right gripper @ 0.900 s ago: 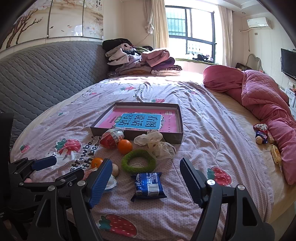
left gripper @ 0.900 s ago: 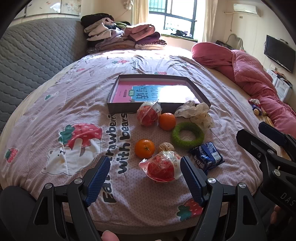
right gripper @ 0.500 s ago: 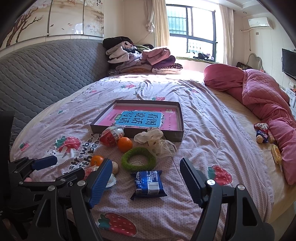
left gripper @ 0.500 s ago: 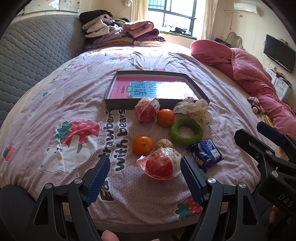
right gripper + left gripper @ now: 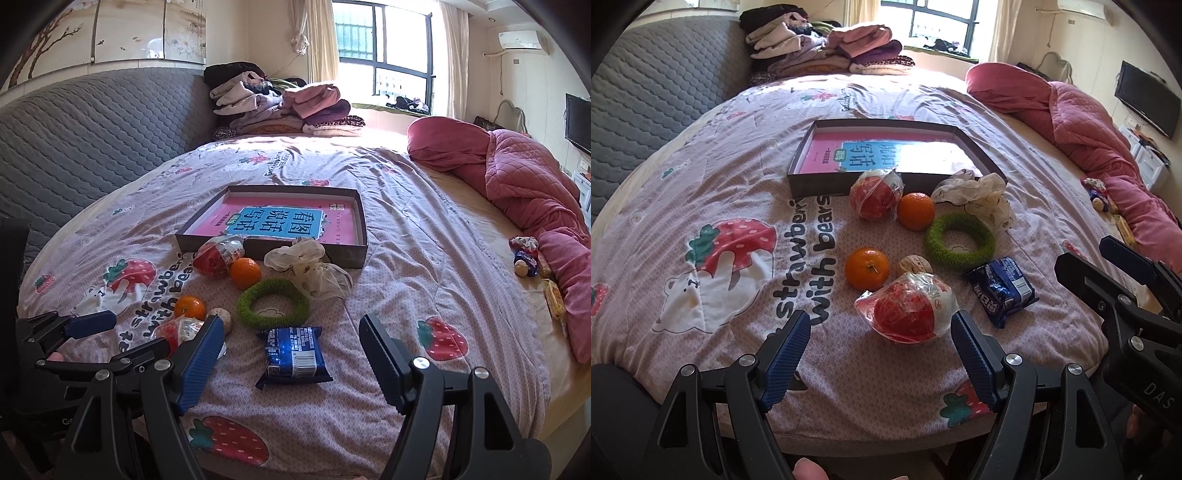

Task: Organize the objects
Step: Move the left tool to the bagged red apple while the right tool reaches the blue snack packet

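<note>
A shallow dark box with a pink and blue bottom lies on the bed; it also shows in the right wrist view. In front of it lie two plastic-wrapped red apples, two oranges, a walnut, a green ring, a blue snack packet and a crumpled white bag. My left gripper is open, just short of the near apple. My right gripper is open, with the snack packet between its fingers.
A pink quilt is heaped at the right, with small toys beside it. Folded clothes are piled at the far end. A grey padded headboard curves along the left. The bed's edge is right below both grippers.
Both grippers have moved slightly forward and lower toward the objects. The objects have not moved and both grippers stay open.
</note>
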Available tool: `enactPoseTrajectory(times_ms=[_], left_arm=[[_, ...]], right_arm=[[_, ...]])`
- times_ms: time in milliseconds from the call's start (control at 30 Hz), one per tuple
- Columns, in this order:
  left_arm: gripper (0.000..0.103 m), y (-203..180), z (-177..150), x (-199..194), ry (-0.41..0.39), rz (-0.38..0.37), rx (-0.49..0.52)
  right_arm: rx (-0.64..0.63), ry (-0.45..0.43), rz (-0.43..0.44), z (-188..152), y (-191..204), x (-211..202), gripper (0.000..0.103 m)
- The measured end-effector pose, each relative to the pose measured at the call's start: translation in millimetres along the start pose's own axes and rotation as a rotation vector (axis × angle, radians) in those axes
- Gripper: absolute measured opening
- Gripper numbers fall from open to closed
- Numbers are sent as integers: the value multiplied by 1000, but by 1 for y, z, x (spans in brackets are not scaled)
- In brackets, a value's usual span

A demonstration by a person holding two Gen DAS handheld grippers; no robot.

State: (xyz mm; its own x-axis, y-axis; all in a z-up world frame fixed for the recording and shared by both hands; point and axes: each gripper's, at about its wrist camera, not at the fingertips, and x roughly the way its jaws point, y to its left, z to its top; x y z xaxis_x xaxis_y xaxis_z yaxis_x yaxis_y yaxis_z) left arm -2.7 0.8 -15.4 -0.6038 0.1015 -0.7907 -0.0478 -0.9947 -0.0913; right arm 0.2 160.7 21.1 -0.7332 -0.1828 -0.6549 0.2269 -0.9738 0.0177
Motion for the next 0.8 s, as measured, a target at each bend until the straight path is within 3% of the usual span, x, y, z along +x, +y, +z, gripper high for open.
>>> enactPoseTrajectory(times_ms=[667, 800], left_arm=[[79, 2, -10, 12, 69, -26, 6], [79, 3, -10, 12, 66, -64, -1]], right_arm=[[-3, 73, 5, -17, -5, 13, 75], [-11, 93, 6, -21, -5, 18, 75]])
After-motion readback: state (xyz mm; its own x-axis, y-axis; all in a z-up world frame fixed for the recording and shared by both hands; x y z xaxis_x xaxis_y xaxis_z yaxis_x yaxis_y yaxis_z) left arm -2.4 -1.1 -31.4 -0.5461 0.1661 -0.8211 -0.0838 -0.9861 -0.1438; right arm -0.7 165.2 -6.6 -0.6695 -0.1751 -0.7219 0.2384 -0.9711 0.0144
